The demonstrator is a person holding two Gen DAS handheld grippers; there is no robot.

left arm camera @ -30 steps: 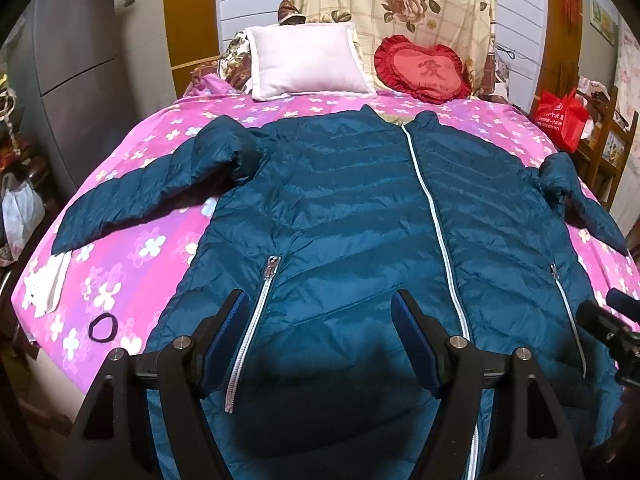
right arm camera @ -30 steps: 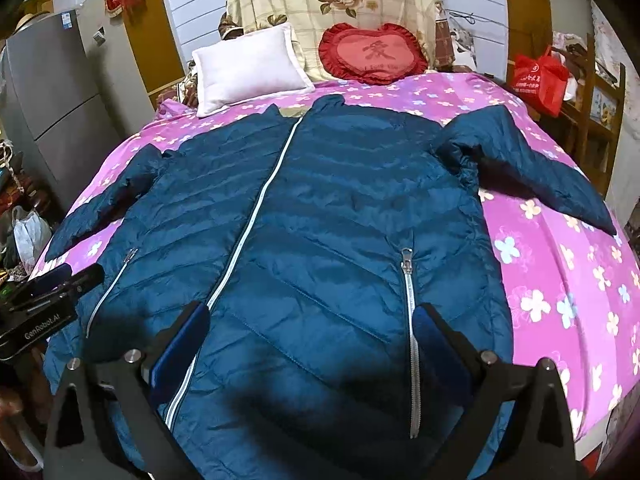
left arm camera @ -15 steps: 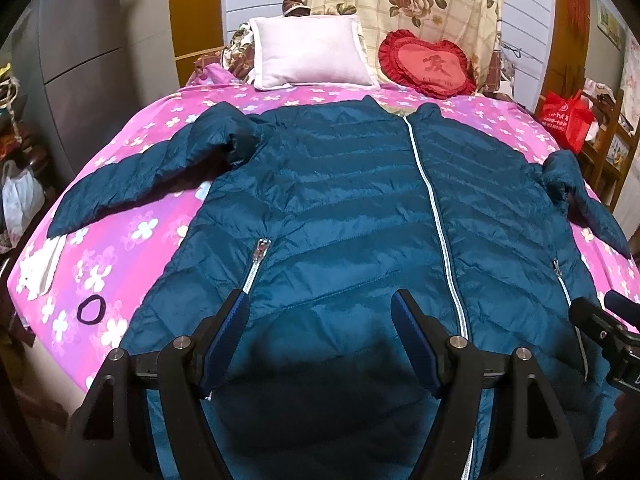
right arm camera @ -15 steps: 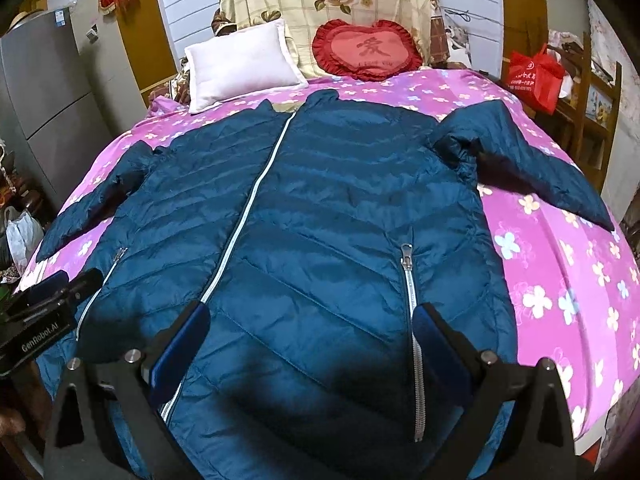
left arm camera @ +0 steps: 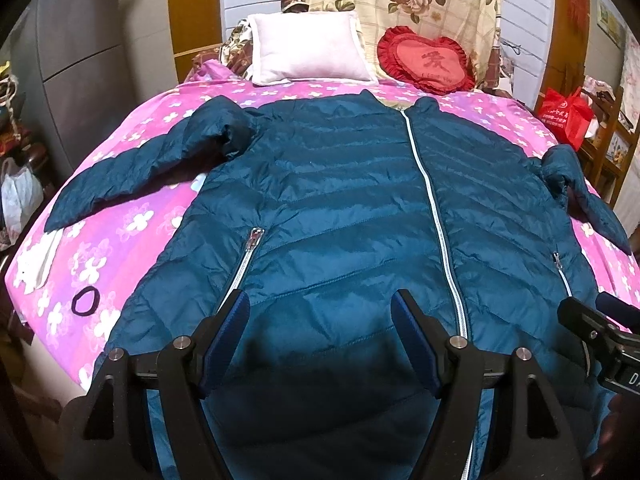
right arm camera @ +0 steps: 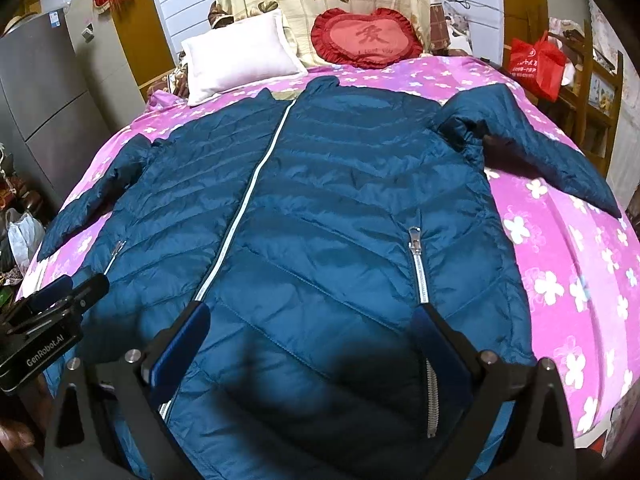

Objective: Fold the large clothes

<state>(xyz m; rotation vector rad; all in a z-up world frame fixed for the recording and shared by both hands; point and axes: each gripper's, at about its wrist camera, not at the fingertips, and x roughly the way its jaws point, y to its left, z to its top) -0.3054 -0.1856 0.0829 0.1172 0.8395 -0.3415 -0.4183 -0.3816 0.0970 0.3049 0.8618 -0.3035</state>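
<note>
A dark teal puffer jacket (left arm camera: 340, 208) lies face up and zipped on the pink flowered bed, both sleeves spread out; it also shows in the right wrist view (right arm camera: 328, 208). Its left sleeve (left arm camera: 132, 168) reaches toward the bed's left edge, its right sleeve (right arm camera: 536, 148) toward the right edge. My left gripper (left arm camera: 320, 316) is open and empty above the hem, left of the zipper (left arm camera: 436, 208). My right gripper (right arm camera: 312, 328) is open and empty above the hem, right of the zipper (right arm camera: 248, 196). Each gripper shows at the edge of the other's view.
A white pillow (left arm camera: 308, 54) and a red heart cushion (left arm camera: 428, 62) sit at the bed's head. A black hair tie (left arm camera: 85, 300) lies on the sheet (left arm camera: 120, 240) near the left edge. A red bag (left arm camera: 566, 116) stands right; a grey fridge (right arm camera: 44, 92) left.
Both grippers have drawn back a little and risen slightly over the hem; the jacket has not moved. Both stay open.
</note>
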